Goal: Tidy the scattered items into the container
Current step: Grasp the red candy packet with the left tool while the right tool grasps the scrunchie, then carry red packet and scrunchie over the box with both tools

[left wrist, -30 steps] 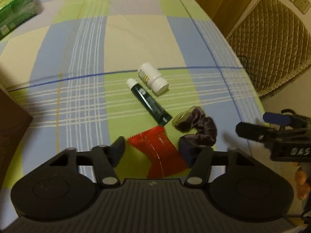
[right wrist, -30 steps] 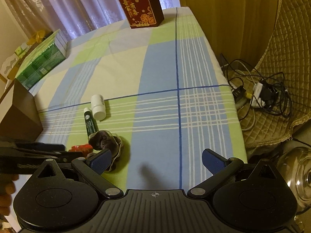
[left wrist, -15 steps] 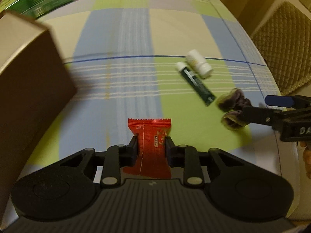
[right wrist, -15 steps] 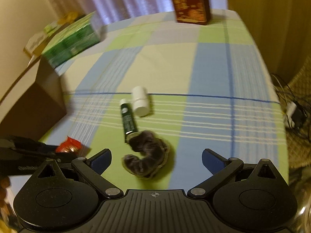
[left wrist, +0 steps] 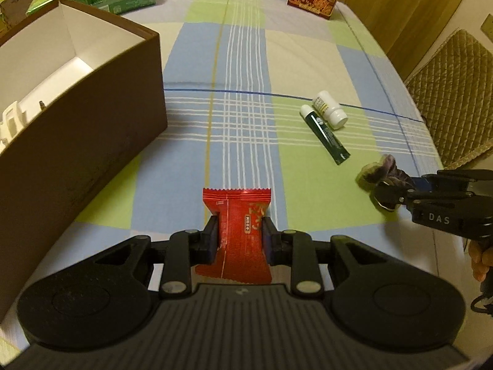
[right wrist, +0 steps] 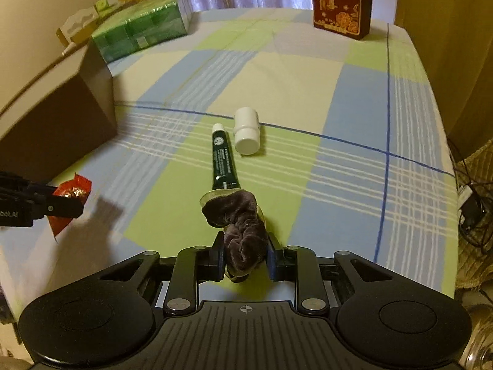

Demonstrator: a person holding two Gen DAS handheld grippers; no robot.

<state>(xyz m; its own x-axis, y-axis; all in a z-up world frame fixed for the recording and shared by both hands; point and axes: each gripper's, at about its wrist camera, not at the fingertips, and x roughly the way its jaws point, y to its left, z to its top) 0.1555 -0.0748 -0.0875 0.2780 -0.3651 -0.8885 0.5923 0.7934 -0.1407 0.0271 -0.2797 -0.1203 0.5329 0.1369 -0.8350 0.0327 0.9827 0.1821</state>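
My left gripper (left wrist: 240, 234) is shut on a red snack packet (left wrist: 238, 215), held above the checked cloth; the packet (right wrist: 72, 192) and that gripper (right wrist: 66, 205) also show at the left of the right wrist view. My right gripper (right wrist: 245, 254) is shut on a dark purple scrunchie (right wrist: 238, 222), which also shows at the right of the left wrist view as the scrunchie (left wrist: 377, 171) in the gripper (left wrist: 393, 195). A green tube (right wrist: 223, 160) and a white pill bottle (right wrist: 246, 131) lie side by side on the cloth. The open brown box (left wrist: 92, 117) stands at the left.
Green packaged boxes (right wrist: 144, 32) sit beyond the brown box, with white pieces (left wrist: 10, 117) inside the box. A red gift bag (right wrist: 340, 1) stands at the far edge. A quilted chair cushion (left wrist: 453, 92) and cables (right wrist: 471, 200) lie off the right edge.
The left gripper shut on the red packet and carried it left toward the box. The right gripper moved left over the scrunchie and shut on it.
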